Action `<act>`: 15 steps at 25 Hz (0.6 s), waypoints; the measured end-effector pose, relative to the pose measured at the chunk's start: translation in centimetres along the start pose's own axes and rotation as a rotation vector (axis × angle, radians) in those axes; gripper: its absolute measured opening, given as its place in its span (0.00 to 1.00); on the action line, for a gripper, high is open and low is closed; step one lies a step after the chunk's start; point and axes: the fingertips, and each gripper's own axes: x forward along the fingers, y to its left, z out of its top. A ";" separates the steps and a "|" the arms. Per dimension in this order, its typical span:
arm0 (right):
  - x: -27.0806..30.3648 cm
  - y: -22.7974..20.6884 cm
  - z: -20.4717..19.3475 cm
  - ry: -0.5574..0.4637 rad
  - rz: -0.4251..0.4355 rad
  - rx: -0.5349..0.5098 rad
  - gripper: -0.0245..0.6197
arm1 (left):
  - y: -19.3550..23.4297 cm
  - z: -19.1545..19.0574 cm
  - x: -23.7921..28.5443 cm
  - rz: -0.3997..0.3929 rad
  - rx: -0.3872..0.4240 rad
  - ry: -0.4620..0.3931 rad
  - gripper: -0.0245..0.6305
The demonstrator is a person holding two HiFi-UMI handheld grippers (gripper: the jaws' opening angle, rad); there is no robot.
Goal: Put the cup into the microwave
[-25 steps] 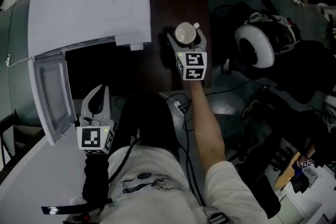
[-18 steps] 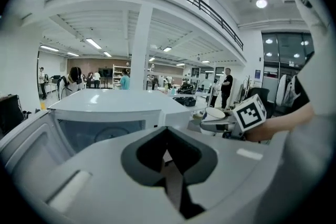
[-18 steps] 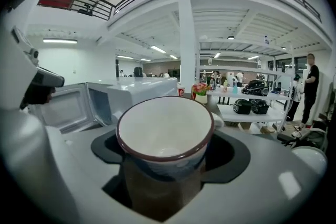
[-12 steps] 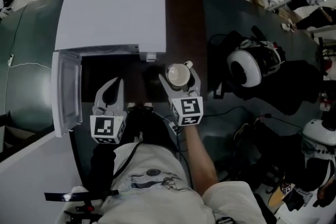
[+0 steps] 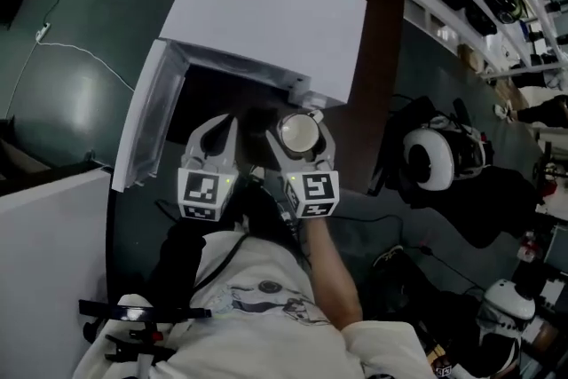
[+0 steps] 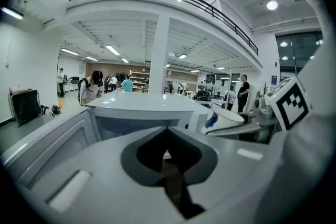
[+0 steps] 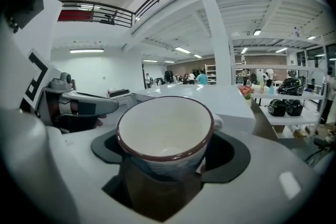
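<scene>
Here we are at the mouth of the microwave (image 5: 266,13), door (image 5: 146,120) swung wide to the left and the dark cavity (image 5: 226,89) gaping. The cup (image 7: 164,134) sits upright in the right tongs (image 5: 299,130), jaws spread wide around its body and pressing on either side just under the rim. It's off the surface (image 5: 373,102), just in front of the opening and not yet inside.

The left tongs (image 5: 217,133) hover just beside it with jaws together and nothing between them, nose towards the same opening.

Now, that cup: it looks like glazed ceramic, white inside with a dark rim. I'd judge it rigid, fairly light while empty, but slick and quick to chip on the microwave's frame. The grip looks sensible to me, across the round body where the wall is widest. Its small handle (image 7: 218,122) pokes out on the far side, too slight to trust. A round glazed wall can swivel between flat pads, so I'd want it kept level and set down gently before those jaws let go
</scene>
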 end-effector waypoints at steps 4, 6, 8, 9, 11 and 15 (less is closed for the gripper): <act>3.0 4.7 0.9 0.025 0.092 -0.007 0.68 | 3.7 -1.1 -2.3 0.067 -0.033 0.055 0.03; 5.0 6.3 1.2 0.016 0.112 -0.003 0.68 | 5.6 -1.7 -2.4 0.076 -0.038 0.069 0.03; 7.1 7.3 0.5 0.024 0.128 -0.003 0.68 | 6.8 -3.1 -2.0 0.082 -0.049 0.089 0.03; 8.1 7.7 0.2 0.033 0.137 -0.005 0.68 | 7.4 -3.9 -1.8 0.085 -0.057 0.102 0.03; 10.3 8.4 -0.3 0.045 0.153 -0.014 0.68 | 8.5 -5.5 -1.1 0.090 -0.072 0.129 0.03; 14.2 8.4 -0.6 0.048 0.159 -0.031 0.68 | 10.2 -8.1 0.6 0.092 -0.112 0.186 0.03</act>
